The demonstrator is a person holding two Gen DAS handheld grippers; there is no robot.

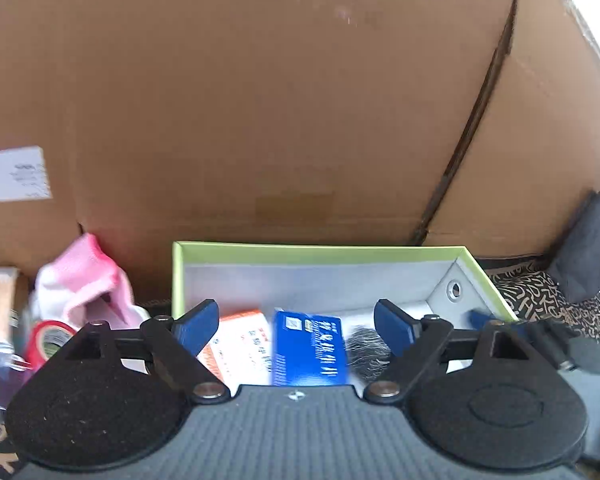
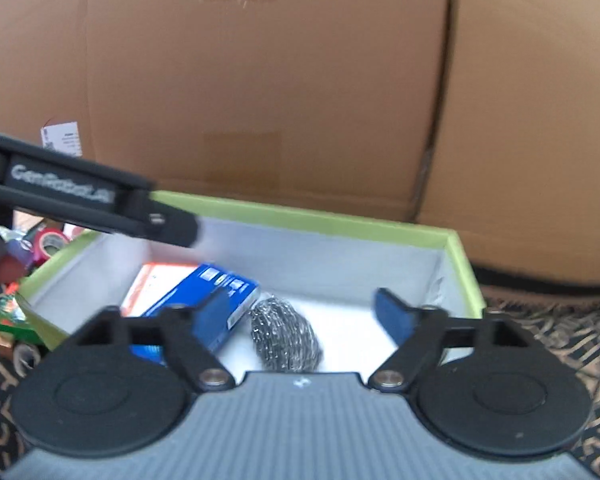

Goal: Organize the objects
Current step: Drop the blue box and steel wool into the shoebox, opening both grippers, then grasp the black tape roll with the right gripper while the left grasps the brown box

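Observation:
A green-rimmed box (image 1: 320, 249) with a white inside stands in front of me. In it lie an orange-and-white packet (image 1: 240, 340), a blue packet (image 1: 308, 348) and a steel wool scrubber (image 1: 364, 348). My left gripper (image 1: 296, 326) hangs open over the packets, its blue pads apart and pressing on nothing. The right wrist view shows the same box (image 2: 300, 216), with the blue packet (image 2: 204, 296) lying on the orange one (image 2: 156, 280). My right gripper (image 2: 304, 320) is open just above the scrubber (image 2: 286, 334). The left gripper's black arm (image 2: 84, 204) reaches over the box's left corner.
A large cardboard carton (image 1: 260, 100) forms a wall right behind the box. Left of the box lie a pink cloth (image 1: 88, 280), a red tape roll (image 1: 50, 338) and small clutter. A patterned cloth (image 1: 540, 292) covers the surface, and a dark grey pad (image 1: 592, 248) sits at the right.

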